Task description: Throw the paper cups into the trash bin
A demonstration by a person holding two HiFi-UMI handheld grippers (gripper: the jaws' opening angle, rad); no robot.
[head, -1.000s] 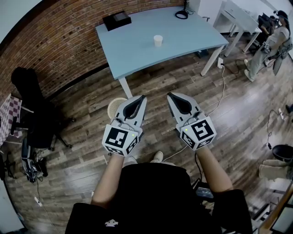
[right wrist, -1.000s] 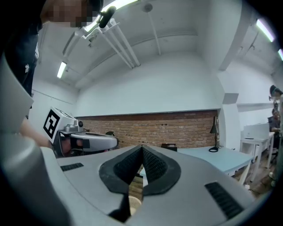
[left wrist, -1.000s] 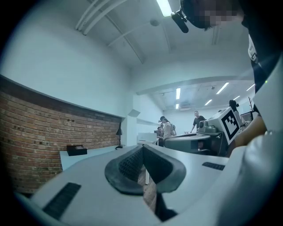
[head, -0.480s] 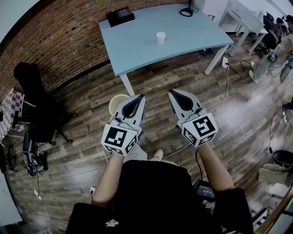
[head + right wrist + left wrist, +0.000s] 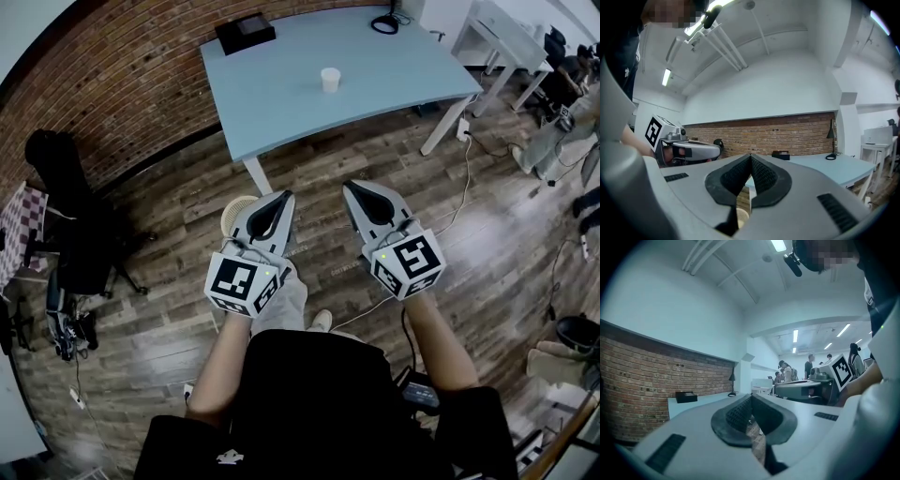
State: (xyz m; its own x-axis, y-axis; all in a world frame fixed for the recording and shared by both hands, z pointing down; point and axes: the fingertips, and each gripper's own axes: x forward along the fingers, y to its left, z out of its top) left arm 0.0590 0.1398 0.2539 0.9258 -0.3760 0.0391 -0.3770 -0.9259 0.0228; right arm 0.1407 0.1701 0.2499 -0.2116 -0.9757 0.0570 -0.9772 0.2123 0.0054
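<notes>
A white paper cup [image 5: 330, 80] stands upright near the middle of the light-blue table [image 5: 281, 94]. A round pale trash bin [image 5: 236, 213] sits on the wood floor by the table's front leg, partly hidden by my left gripper [image 5: 284, 198]. Both grippers are held side by side at waist height, well short of the table. The left gripper [image 5: 751, 397] is shut with nothing between its pads. My right gripper [image 5: 349, 188] [image 5: 751, 156] is also shut and empty. A bit of the bin's rim [image 5: 741, 216] shows below the right jaws.
A black box [image 5: 246, 33] and a coiled cable with a lamp base [image 5: 385, 23] lie at the table's far edge against the brick wall. A black office chair [image 5: 70, 220] stands at left. Cables run over the floor [image 5: 459, 187] at right, where white desks [image 5: 497, 28] and people stand.
The grippers have hardly moved. The person's left leg has come forward under the left gripper, and the table and cup have shifted slightly in the view.
</notes>
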